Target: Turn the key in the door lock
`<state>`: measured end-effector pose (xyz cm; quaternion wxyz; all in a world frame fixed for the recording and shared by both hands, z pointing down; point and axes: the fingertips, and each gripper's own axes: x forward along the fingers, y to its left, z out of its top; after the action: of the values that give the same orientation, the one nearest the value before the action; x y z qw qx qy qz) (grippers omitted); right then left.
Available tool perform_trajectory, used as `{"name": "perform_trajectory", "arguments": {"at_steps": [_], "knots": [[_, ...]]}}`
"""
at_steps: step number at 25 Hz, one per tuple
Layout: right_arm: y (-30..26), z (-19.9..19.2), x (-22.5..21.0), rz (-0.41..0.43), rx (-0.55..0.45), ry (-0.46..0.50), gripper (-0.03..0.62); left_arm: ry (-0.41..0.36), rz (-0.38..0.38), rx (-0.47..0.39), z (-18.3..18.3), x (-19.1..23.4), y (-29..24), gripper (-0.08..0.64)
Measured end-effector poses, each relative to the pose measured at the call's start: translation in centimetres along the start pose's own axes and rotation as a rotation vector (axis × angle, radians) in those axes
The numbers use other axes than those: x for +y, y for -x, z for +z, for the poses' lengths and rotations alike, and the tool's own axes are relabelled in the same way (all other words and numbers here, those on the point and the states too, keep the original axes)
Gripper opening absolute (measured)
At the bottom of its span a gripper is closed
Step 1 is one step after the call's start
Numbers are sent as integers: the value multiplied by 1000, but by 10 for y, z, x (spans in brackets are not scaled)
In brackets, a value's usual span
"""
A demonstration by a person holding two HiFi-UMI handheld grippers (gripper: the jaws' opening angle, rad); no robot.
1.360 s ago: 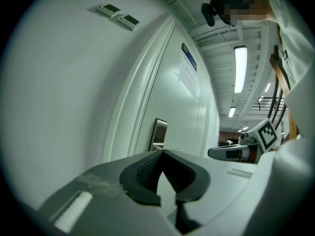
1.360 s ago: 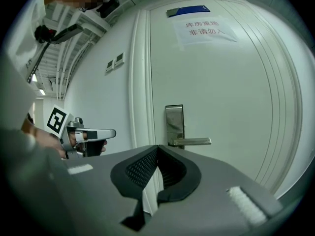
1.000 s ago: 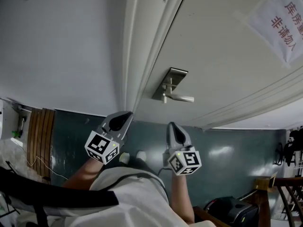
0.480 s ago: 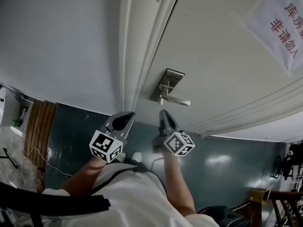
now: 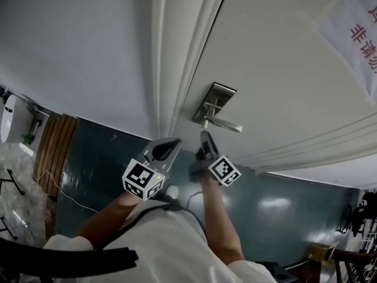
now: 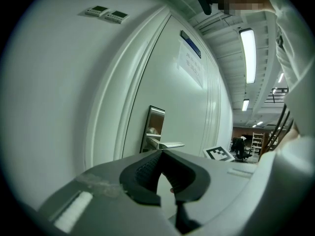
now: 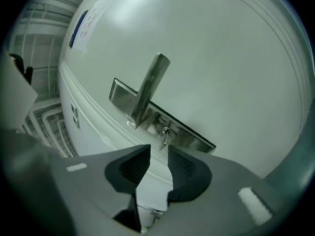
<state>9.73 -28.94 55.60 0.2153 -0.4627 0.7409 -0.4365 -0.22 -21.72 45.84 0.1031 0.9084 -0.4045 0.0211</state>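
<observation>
The steel lock plate [image 5: 213, 102] with its lever handle [image 5: 227, 124] sits on the white door [image 5: 277, 69]. In the right gripper view a small key [image 7: 165, 134] sticks out of the plate [image 7: 162, 117] just below the lever [image 7: 150, 87]. My right gripper [image 7: 158, 149] is rolled to one side and its jaws are opening. The key is just ahead of the tips and nothing is between the pads. In the head view the right gripper [image 5: 204, 138] is just below the lock. My left gripper [image 5: 175, 142] hangs beside it near the door frame, shut and empty [image 6: 161, 151].
The door frame [image 5: 177, 52] runs between the door and the wall at left. A paper notice [image 5: 359, 34] with red print hangs on the door's upper right. Two wall switches [image 6: 106, 14] sit high on the wall. Below is dark green floor [image 5: 277, 199], with a wooden panel [image 5: 53, 152] at left.
My right gripper has moved up toward the lock and rolled over. My left gripper has crept a little closer to the door frame.
</observation>
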Motion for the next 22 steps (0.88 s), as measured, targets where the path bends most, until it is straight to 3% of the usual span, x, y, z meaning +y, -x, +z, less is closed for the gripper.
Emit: {"name": "perform_trajectory", "arguments": {"at_steps": [5,8,15,22], "knots": [[-10,5,-9,25,-20,-97,158,-5,-4,14,0,-6,-2,6],[-25,10,0,128,-40,-130,167,-7,0,22,-1,-6,0,6],[-37,7,-15,91,-31,-196,166,-20,4,38,-5,-6,3,5],[-40,12,-14,101,-62,-206,79,-16,6,43,-6,1,8,6]]}}
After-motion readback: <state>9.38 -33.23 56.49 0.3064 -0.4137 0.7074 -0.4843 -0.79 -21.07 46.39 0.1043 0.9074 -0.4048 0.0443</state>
